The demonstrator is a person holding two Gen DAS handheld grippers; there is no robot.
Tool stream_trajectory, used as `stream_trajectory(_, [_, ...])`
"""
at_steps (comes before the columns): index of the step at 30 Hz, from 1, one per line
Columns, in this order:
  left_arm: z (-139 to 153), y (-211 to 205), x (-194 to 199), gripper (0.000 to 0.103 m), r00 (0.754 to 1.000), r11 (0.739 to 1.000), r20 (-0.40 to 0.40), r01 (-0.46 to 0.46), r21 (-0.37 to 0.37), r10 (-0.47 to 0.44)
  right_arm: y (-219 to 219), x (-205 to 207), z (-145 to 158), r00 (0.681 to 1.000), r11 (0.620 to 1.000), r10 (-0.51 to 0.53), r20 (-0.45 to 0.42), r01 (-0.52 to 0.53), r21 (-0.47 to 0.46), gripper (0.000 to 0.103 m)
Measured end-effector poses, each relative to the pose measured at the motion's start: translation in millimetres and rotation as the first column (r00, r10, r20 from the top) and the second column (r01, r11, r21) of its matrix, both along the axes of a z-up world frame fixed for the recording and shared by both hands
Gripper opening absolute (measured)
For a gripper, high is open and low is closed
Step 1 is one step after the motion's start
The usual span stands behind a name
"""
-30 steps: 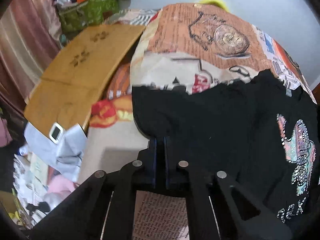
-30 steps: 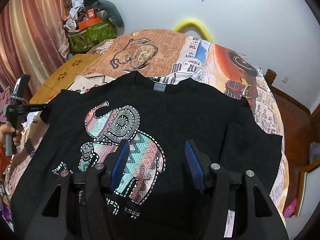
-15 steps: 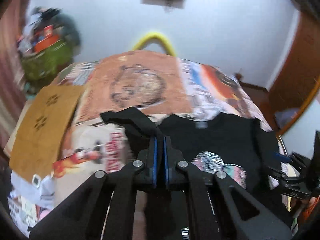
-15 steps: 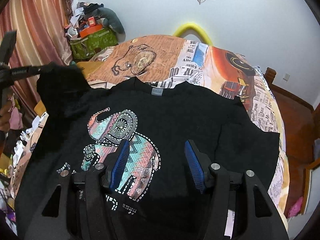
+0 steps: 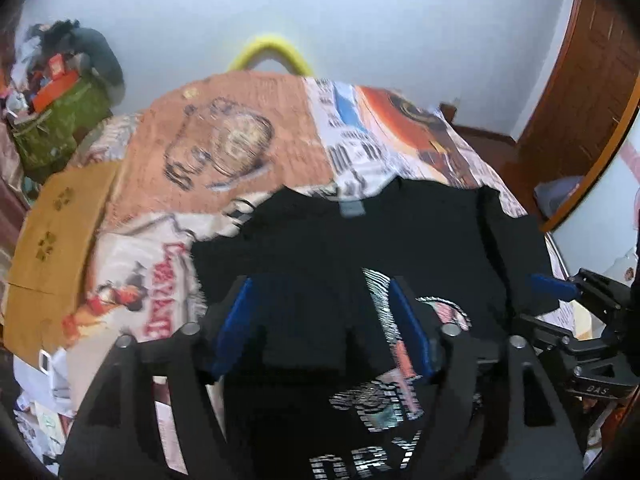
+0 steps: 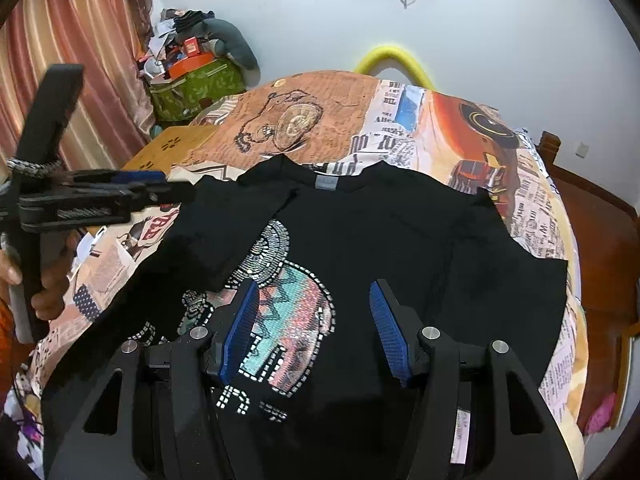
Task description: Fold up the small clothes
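Through my left wrist camera, my left gripper (image 5: 322,326) has its fingers spread wide with nothing between them, poised above one black T-shirt (image 5: 400,236) lying on the bed (image 5: 224,136); this view is blurred, and my right gripper (image 5: 560,292) pokes in at the right edge. Through my right wrist camera, my right gripper (image 6: 314,330) is equally wide apart and empty above the shirt's elephant print (image 6: 280,300). Only here does the left sleeve (image 6: 236,224) show, folded inward over the chest, with the left gripper (image 6: 152,188) beside it.
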State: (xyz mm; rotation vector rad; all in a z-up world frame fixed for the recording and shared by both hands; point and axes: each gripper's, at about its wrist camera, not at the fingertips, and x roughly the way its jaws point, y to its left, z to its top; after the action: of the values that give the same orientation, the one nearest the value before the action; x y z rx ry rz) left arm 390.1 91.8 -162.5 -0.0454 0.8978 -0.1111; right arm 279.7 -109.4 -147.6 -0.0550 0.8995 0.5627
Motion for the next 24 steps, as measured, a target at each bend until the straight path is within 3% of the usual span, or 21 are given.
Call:
stream_trajectory(3, [2, 23, -4, 0.081, 0.998, 0.998, 0.036, -0.047, 0.043, 0.045, 11, 5, -3, 1.000, 1.000, 0.008, -0.014, -0.008, 0.015, 0.053])
stream_trajectory(6, [-13, 50, -3, 0.081, 0.995, 0.993, 0.005, -0.099, 0.071, 0.098, 31, 14, -7, 0.999, 0.999, 0.032, -0.024, -0.031, 0.018, 0.054])
stream_trajectory(11, [-58, 87, 7, 0.081, 0.981, 0.985, -0.093, -0.164, 0.048, 0.168, 63, 37, -20, 0.997, 0.999, 0.050, -0.053, -0.049, 0.018, 0.053])
stream_trajectory(20, [-124, 91, 24, 0.082, 0.972, 0.993, -0.200, -0.122, 0.010, 0.121, 105, 103, -61, 0.991, 0.999, 0.013, -0.133, -0.016, -0.028, 0.053])
stream_trajectory(24, [-132, 89, 22, 0.094, 0.980, 0.991, -0.153, -0.129, 0.022, 0.131, 116, 125, -78, 0.985, 0.999, -0.010, -0.170, 0.003, -0.040, 0.053])
